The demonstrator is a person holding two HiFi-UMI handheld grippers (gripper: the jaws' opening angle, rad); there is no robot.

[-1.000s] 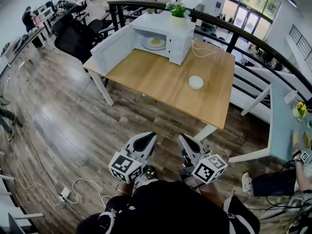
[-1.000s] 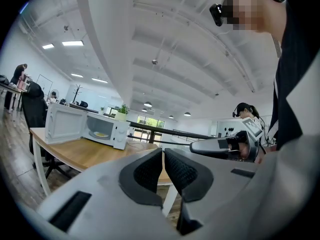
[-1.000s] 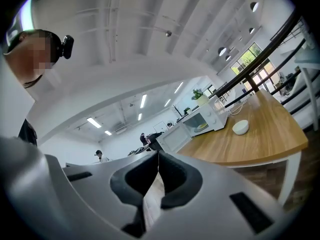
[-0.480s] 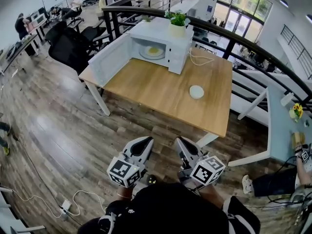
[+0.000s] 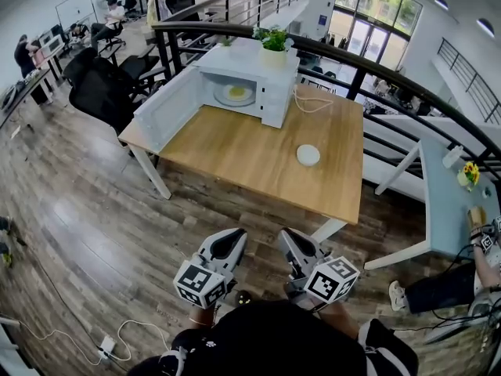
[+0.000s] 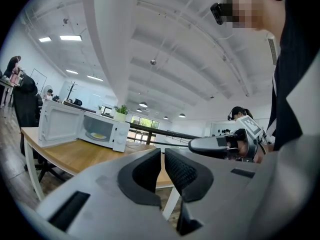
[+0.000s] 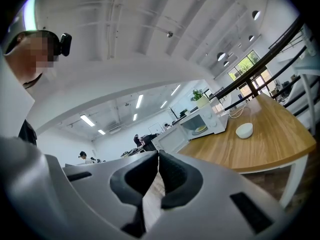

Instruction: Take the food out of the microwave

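Yellow food on a round white plate (image 5: 234,93), sitting inside the white box-shaped microwave (image 5: 272,100) at the far end of the light wooden surface (image 5: 250,143). Microwave's white door (image 5: 168,106) swung wide open to the left. Small green plant in a pale pot (image 5: 274,44) on top of the microwave. Little round white bowl (image 5: 308,154) alone on the surface, well apart from the microwave. Grey left gripper (image 5: 233,235) and grey right gripper (image 5: 288,235) held low by the body, above the brown plank floor (image 5: 94,210), well away from the surface. Left fingers (image 6: 186,171) squeezed close, only a thin slit between, nothing in them. Right fingers (image 7: 177,176) clenched, tips touching, nothing in them.
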